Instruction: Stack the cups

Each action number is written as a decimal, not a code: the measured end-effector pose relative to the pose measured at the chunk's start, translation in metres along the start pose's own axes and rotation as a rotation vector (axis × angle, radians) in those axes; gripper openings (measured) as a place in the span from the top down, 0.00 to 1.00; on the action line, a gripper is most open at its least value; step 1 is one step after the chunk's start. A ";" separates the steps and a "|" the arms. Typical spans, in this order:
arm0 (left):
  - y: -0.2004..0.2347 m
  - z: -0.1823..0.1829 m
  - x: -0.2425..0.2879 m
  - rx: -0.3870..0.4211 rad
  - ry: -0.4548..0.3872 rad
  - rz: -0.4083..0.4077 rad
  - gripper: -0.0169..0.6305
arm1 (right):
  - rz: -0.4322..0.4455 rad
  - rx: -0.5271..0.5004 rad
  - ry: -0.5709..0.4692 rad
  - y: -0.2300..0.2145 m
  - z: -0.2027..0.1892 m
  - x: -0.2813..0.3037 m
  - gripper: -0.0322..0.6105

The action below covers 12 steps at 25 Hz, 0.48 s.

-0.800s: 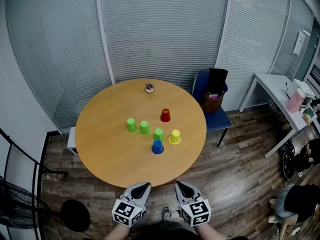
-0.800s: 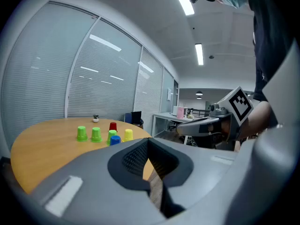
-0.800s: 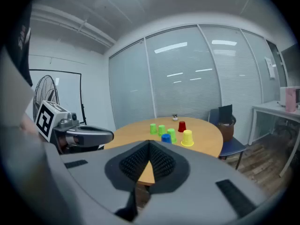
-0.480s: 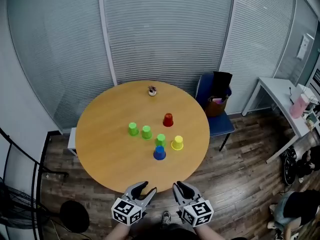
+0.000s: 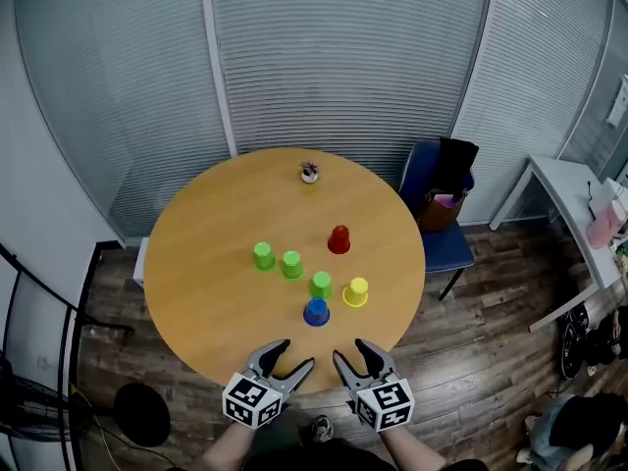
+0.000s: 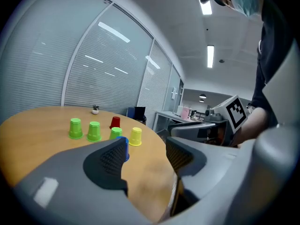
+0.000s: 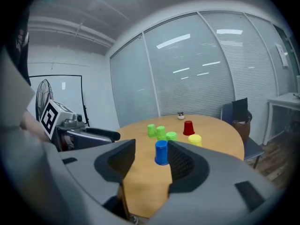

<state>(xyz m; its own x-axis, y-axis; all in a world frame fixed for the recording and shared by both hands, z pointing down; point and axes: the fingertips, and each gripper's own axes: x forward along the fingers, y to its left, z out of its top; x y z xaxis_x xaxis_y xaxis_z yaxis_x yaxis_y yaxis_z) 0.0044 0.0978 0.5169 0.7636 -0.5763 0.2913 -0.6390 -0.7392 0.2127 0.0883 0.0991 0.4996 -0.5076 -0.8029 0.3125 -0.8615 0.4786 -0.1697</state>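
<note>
Ahead, blue cup (image 5: 316,311), beyond spread fingers (image 5: 372,353)

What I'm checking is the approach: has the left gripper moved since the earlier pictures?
Yes. The left gripper has moved forward: its jaw tips, earlier at the round wooden table's near edge, now reach over it.

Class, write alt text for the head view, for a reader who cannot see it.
Six upside-down plastic cups cluster on a round wooden table: three green cups in a row, a red cup, a yellow cup and a blue cup nearest the viewer. At the near edge, the left gripper and right gripper hover with jaws open and empty.
</note>
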 end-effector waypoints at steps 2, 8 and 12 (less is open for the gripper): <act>0.015 0.000 0.012 0.020 0.021 0.012 0.58 | -0.025 -0.007 0.000 -0.014 -0.003 0.012 0.66; 0.052 -0.012 0.052 0.057 0.095 0.005 0.57 | -0.120 -0.010 0.036 -0.056 -0.011 0.047 0.66; 0.074 -0.019 0.080 0.033 0.116 0.002 0.57 | -0.193 0.007 0.060 -0.088 -0.019 0.071 0.65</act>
<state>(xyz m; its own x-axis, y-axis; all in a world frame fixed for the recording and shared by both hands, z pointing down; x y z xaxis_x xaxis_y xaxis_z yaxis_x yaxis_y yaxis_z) 0.0162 0.0033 0.5739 0.7455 -0.5346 0.3981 -0.6353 -0.7506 0.1817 0.1285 0.0070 0.5545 -0.3318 -0.8569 0.3945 -0.9428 0.3156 -0.1076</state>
